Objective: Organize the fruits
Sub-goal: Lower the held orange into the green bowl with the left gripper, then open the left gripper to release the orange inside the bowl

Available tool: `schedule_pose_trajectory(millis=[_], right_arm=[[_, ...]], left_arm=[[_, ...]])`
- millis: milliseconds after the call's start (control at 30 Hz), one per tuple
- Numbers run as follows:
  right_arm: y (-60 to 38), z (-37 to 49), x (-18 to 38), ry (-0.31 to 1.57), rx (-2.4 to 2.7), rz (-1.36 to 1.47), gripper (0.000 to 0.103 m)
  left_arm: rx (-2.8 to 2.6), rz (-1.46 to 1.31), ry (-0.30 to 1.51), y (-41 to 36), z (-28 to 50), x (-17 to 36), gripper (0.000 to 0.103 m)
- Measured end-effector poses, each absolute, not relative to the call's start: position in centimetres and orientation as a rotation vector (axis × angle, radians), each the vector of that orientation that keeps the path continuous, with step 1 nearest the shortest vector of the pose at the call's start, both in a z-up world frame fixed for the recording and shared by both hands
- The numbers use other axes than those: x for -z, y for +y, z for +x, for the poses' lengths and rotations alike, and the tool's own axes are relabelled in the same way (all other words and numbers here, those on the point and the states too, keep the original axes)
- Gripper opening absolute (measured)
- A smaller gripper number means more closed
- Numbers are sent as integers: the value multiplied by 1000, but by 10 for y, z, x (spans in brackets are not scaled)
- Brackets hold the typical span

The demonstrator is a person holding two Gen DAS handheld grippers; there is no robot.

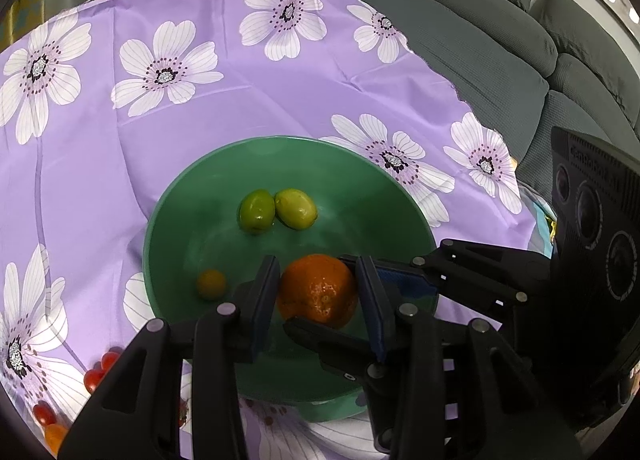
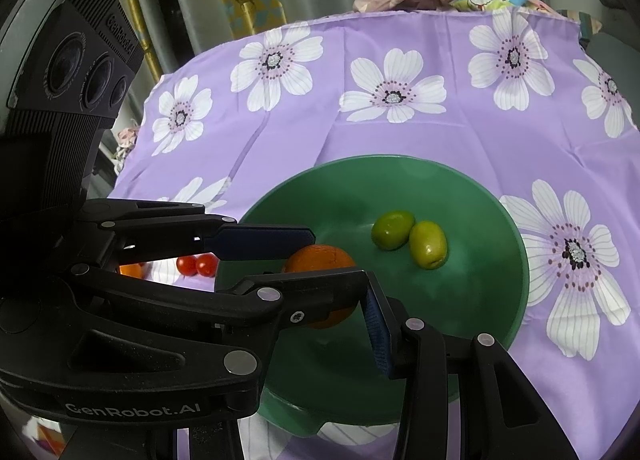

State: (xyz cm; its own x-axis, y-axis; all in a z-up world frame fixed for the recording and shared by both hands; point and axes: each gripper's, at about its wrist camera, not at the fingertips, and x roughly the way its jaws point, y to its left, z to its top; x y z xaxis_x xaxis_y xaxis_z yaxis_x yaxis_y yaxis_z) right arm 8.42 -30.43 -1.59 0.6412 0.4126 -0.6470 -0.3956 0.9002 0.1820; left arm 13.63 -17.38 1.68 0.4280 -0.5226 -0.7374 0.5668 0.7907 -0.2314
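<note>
1. Writing: I read "GenRobot.AI" twice on the left gripper in the right wrist view, once on its camera housing and once along its lower body. In the left wrist view the print on the right gripper's housing is too blurred for me to read.
2. The orange [image 1: 320, 300] is inside the bowl [image 1: 180, 203], toward its near rim. I cannot tell whether it rests on the bowl's floor.
3. The orange is nearly round, so I see no clear long axis. A dimpled end faces my left camera.
4. The left gripper [image 1: 316, 272] is clamped on the orange, with one pad against each of its sides.
5. The right gripper [image 1: 318, 292] reaches into the bowl from the right. One finger [image 1: 400, 284] passes behind the orange and the other lies in front of it. I cannot tell whether its pads press the fruit.
6. Two green fruits [image 1: 276, 208] lie touching each other at the bowl's middle, beyond the orange. Both are oval. From the left camera, the left one's long axis stands roughly up the picture and the right one's slants from upper left to lower right.
7. A small yellow fruit [image 1: 211, 284] sits in the bowl, left of the orange and apart from it.
8. Red tomatoes [image 1: 100, 372] lie outside the bowl to its near left, on the purple flowered cloth [image 1: 240, 107] that the bowl stands on.
</note>
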Motion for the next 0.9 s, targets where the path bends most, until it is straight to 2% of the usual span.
schedule_pose_trajectory(millis=[900], right_arm=[[-304,85,17,745,-457,23,45]], left_arm=[[681,53,903,-176,136,-15,39]])
